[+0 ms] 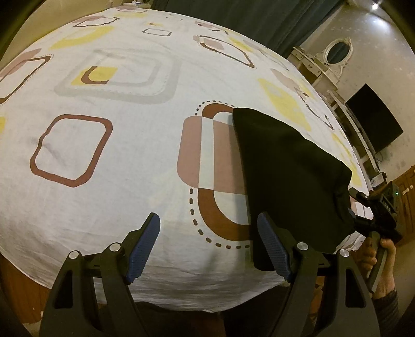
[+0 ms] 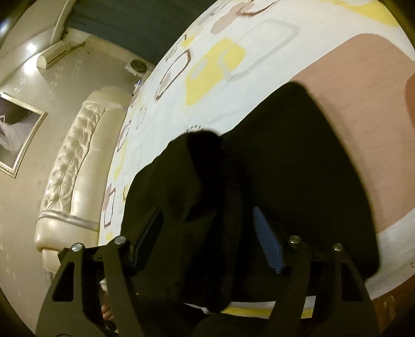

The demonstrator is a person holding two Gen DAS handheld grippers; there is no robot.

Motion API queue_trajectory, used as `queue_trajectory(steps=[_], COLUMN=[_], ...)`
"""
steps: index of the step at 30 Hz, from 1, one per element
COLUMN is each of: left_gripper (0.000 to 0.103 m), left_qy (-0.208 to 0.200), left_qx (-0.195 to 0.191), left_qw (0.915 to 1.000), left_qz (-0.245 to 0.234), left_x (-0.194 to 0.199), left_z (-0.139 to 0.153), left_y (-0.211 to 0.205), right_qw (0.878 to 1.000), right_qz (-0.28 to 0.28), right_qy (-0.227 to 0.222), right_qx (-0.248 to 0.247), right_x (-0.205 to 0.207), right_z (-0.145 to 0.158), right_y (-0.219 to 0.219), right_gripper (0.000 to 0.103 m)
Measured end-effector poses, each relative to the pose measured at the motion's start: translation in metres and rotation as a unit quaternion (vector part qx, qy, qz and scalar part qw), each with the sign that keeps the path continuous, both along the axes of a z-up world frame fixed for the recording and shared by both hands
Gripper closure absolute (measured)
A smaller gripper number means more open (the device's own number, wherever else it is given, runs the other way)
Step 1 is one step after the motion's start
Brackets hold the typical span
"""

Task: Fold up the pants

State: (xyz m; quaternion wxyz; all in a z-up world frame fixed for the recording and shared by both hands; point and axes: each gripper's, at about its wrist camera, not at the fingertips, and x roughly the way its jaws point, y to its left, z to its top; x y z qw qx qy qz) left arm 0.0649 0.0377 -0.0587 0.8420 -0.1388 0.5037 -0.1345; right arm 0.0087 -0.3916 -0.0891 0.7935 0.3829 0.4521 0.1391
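The black pants (image 1: pixel 290 166) lie on the patterned bedsheet (image 1: pixel 124 145) at the right of the left wrist view, folded into a dark slab near the bed's front edge. My left gripper (image 1: pixel 207 246) is open and empty, its blue pads just left of the pants' near corner. My right gripper (image 1: pixel 363 223) shows at the far right, held in a hand at the pants' right end. In the right wrist view the pants (image 2: pixel 298 160) fill the middle, and a bunched fold of them (image 2: pixel 212 207) sits between the right gripper's (image 2: pixel 207 241) fingers.
A padded cream headboard (image 2: pixel 70 166) and a framed picture (image 2: pixel 18 134) are left of the bed. A dark screen (image 1: pixel 373 119), a white dresser with an oval mirror (image 1: pixel 337 51) and a wooden cabinet (image 1: pixel 407 189) stand beyond the right side. Dark curtains (image 1: pixel 246 18) hang behind.
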Motion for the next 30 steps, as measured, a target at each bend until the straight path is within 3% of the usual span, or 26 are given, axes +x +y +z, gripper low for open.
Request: queue_trajectory(steps=[2,6,11,19,22,27,30], left_gripper=[0.026,0.026,0.026,0.026,0.026,0.026,0.026], left_qy=[0.002,0.003,0.002,-0.001,0.000,-0.001,-0.002], left_qx=[0.001,0.003,0.007,0.007,0.007,0.006,0.007], left_qw=[1.0000,1.0000,0.9999,0.9999,0.9999,0.9998,0.9997], left_qz=[-0.002,-0.006,-0.010,-0.012,-0.013,-0.020,-0.022], left_x=[0.000,0.000,-0.001,-0.003,-0.004,-0.004,-0.005], left_z=[-0.001,-0.003,-0.002,-0.001,0.000,0.000,0.000], left_y=[-0.001,-0.002,-0.003,-0.005,-0.005,-0.010,-0.011], right_qw=[1.000,0.998,0.997,0.990,0.987,0.989,0.993], right_qz=[0.018,0.051,0.056,0.060,0.057,0.029,0.004], right_qy=[0.006,0.021,-0.012,-0.111,-0.131,-0.123,-0.098], right_qx=[-0.006,-0.029,-0.047,-0.063,-0.073,-0.073,-0.061], right_x=[0.003,0.005,0.001,-0.009,-0.013,-0.017,-0.019], right_z=[-0.003,-0.005,0.021,0.109,0.128,0.124,0.101], right_y=[0.010,0.029,0.036,0.027,0.020,-0.007,-0.030], right_gripper=[0.045,0.085,0.090,0.092,0.092,0.092,0.092])
